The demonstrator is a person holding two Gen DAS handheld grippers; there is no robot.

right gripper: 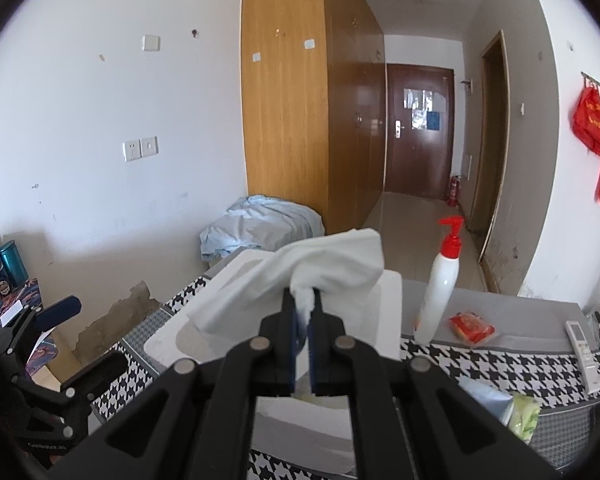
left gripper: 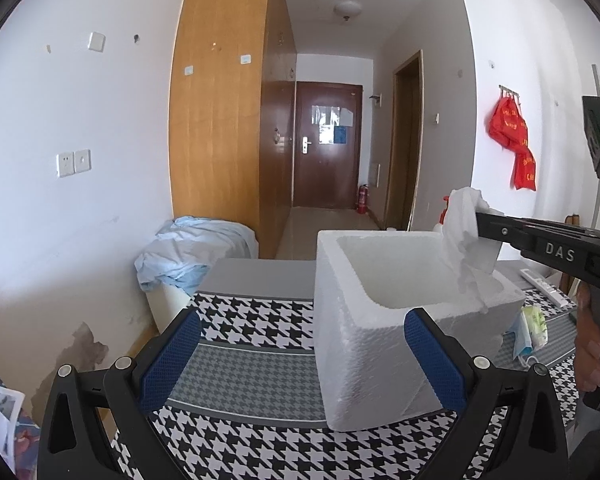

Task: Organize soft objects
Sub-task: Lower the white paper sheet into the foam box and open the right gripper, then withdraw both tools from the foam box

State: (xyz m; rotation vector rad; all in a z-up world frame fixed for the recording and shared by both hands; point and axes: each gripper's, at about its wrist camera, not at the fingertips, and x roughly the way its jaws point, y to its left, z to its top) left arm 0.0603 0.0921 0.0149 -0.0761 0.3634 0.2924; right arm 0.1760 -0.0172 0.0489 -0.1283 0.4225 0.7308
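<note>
Left wrist view: the left gripper is wide apart and holds nothing. It waits near the front corner of the white foam box on the checked cloth. The right gripper pinches a white cloth over the box's far side, likely to drop it inside.

Right wrist view: the right gripper is squeezed tight on the white cloth, just above the foam box. A pump bottle, red packet and remote sit beside it, out of the way.
</note>
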